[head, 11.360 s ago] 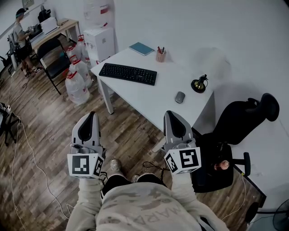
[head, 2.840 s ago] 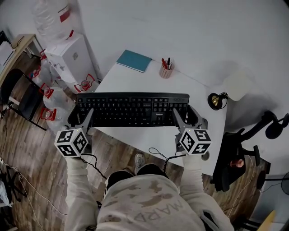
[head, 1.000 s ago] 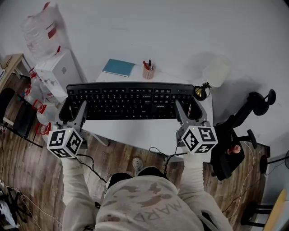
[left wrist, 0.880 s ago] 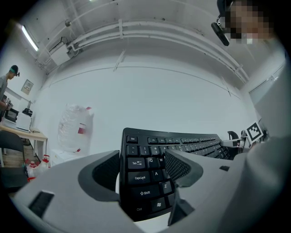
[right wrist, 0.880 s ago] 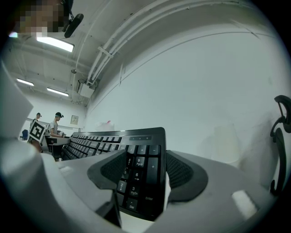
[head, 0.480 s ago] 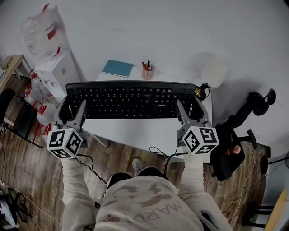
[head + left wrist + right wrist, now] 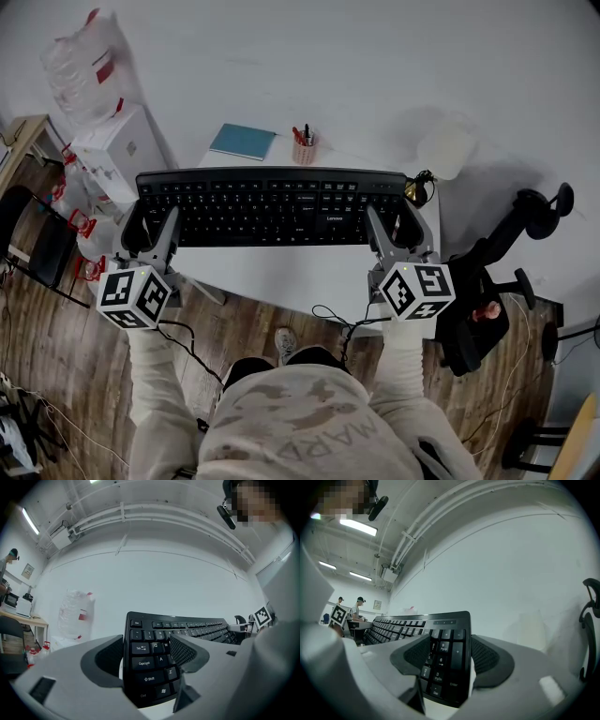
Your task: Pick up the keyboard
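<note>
Left hand-held gripper [image 7: 150,228]: clamped on the left end of the keyboard [image 7: 272,206]. One pad lies over the keys by Caps Lock and the other presses on the back.
Right hand-held gripper [image 7: 394,225]: clamped on the right end, with the number pad caught between my two pads.
Keyboard: black, held up between my two hand-held grippers over the white tabletop [image 7: 281,274], keys facing me.
Far side of tabletop: a teal notebook [image 7: 243,142] at the left, with a pen cup [image 7: 304,150] just right of it.
Right end: a small brass bell [image 7: 417,190] near the keyboard's far right corner.
Floor at right: a black office chair [image 7: 511,267].
</note>
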Available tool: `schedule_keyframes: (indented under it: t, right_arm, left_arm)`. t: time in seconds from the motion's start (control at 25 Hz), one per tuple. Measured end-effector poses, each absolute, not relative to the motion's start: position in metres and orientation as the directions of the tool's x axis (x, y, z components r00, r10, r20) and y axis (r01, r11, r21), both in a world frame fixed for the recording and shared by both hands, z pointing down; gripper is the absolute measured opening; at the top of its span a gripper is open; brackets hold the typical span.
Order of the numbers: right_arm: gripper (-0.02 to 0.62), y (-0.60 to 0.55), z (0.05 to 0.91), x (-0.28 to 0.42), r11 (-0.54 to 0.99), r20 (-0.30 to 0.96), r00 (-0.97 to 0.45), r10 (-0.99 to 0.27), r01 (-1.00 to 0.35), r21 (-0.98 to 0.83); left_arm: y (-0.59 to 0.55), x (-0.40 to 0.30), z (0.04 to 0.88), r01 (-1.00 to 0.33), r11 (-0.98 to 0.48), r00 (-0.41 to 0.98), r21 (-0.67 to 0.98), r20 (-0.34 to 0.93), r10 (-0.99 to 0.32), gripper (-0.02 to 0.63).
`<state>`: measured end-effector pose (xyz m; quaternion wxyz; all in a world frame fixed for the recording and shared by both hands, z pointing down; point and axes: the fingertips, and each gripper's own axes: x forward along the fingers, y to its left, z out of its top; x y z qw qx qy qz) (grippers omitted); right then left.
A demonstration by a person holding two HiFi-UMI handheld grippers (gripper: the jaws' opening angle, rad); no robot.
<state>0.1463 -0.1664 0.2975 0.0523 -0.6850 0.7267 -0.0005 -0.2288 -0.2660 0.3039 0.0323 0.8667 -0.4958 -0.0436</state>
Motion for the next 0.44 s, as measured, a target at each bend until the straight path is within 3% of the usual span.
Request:
schedule_keyframes:
  t: [0.44]
  right_arm:
    - [0.282, -0.1661, 0.2991, 0.1463, 0.059, -0.078, -0.053, -0.996, -0.996, -0.071]
  left_arm:
    - [-0.2668, -0.2291, 0.3045, -0.856, -0.507, 0.505, 0.101, -0.047, -0.862, 0.314]
